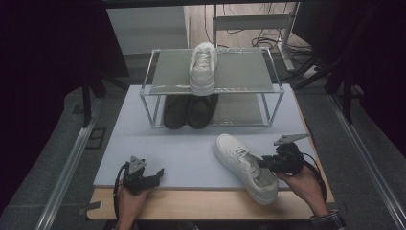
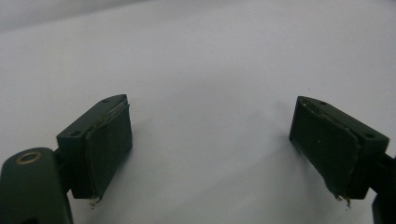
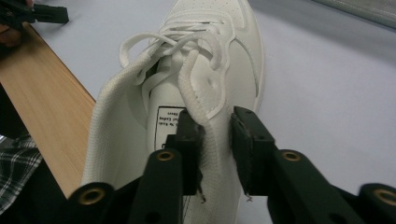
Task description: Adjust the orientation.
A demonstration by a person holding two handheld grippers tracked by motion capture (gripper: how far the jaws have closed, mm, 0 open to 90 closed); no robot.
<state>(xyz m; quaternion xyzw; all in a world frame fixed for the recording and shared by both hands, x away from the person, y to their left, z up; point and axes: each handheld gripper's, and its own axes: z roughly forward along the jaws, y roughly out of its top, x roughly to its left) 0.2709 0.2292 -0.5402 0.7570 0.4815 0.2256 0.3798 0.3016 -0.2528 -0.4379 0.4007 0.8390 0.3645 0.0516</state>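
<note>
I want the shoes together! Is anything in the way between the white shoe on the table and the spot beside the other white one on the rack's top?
Nothing visible: the top shelf is bare beside the white sneaker.

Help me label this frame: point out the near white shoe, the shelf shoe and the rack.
near white shoe (image 1: 239, 158), high view, on its laces.
shelf shoe (image 1: 203, 64), high view, on its laces.
rack (image 1: 239, 69), high view, on its bare top shelf.

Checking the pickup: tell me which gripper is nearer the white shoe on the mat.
Right. The right gripper clamps the white shoe's collar; the left gripper sits open, apart at the mat's near-left edge.
</note>
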